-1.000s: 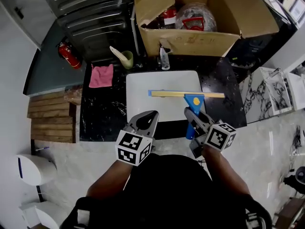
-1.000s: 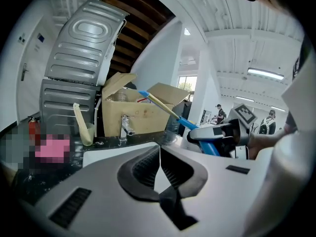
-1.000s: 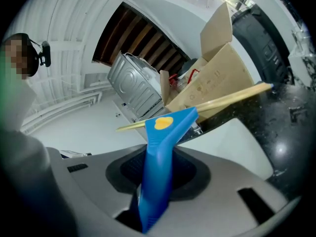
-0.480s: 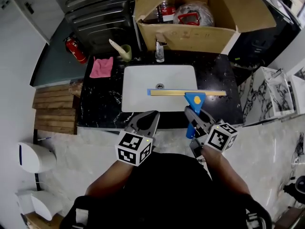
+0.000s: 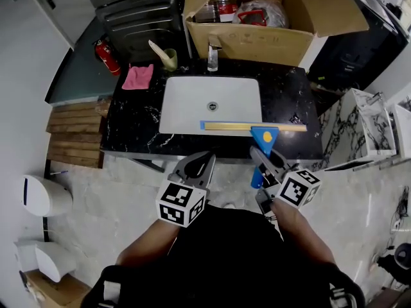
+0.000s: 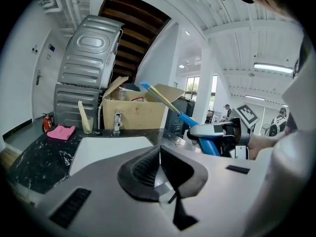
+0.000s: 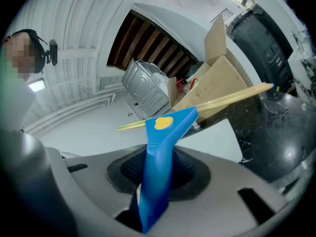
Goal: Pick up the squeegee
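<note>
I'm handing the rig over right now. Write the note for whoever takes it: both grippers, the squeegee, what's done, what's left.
Right gripper: shut on the squeegee, pads on its blue handle, blade end pointing away from you.
Left gripper: jaws together, nothing between them, held beside the right one.
Squeegee: in the air in front of the black counter, its blade above the white sink's front right corner.
Done: squeegee picked up.
Left: nothing on the pick-up itself; keep the grip firm.
</note>
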`<state>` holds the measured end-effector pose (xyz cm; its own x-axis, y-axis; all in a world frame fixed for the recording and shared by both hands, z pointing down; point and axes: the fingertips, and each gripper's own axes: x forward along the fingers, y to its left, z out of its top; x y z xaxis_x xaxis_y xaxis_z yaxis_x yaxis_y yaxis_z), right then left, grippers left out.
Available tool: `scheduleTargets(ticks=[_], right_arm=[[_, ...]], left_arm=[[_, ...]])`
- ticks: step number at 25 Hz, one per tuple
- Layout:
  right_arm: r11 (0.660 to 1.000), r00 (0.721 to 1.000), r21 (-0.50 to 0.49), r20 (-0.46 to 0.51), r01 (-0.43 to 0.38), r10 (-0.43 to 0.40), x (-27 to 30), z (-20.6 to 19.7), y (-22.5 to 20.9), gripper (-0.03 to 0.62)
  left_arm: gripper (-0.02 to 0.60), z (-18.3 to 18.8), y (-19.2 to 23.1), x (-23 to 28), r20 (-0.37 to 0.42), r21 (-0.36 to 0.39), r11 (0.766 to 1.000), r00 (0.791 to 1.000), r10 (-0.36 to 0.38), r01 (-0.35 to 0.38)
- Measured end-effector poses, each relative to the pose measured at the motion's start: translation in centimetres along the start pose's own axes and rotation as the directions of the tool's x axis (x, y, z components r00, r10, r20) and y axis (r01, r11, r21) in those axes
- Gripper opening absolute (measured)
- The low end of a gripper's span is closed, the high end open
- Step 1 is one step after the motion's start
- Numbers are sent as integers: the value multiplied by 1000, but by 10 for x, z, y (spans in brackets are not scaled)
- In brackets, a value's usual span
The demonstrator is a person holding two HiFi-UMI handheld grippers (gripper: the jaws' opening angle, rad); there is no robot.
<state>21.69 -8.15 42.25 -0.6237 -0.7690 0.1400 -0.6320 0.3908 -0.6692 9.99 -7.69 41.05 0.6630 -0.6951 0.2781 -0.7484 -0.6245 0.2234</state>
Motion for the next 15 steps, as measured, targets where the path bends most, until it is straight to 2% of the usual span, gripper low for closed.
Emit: scheduleTargets(ticks=[5, 10, 15], right_arm=[[1000, 1000, 17, -10, -13, 13, -22, -13, -2, 109], [1000, 1000, 21, -14, -14, 14, -31, -20, -2, 109], [1000, 1000, 18, -12, -19, 19, -32, -24, 5, 109]], left_arm=[[17, -17, -16, -10, -6, -22, 999, 1000, 24, -24], [17, -22, -15, -23, 5, -126, 991, 999, 41, -40], [17, -24, -8, -37, 0, -104, 992, 998, 69, -69]])
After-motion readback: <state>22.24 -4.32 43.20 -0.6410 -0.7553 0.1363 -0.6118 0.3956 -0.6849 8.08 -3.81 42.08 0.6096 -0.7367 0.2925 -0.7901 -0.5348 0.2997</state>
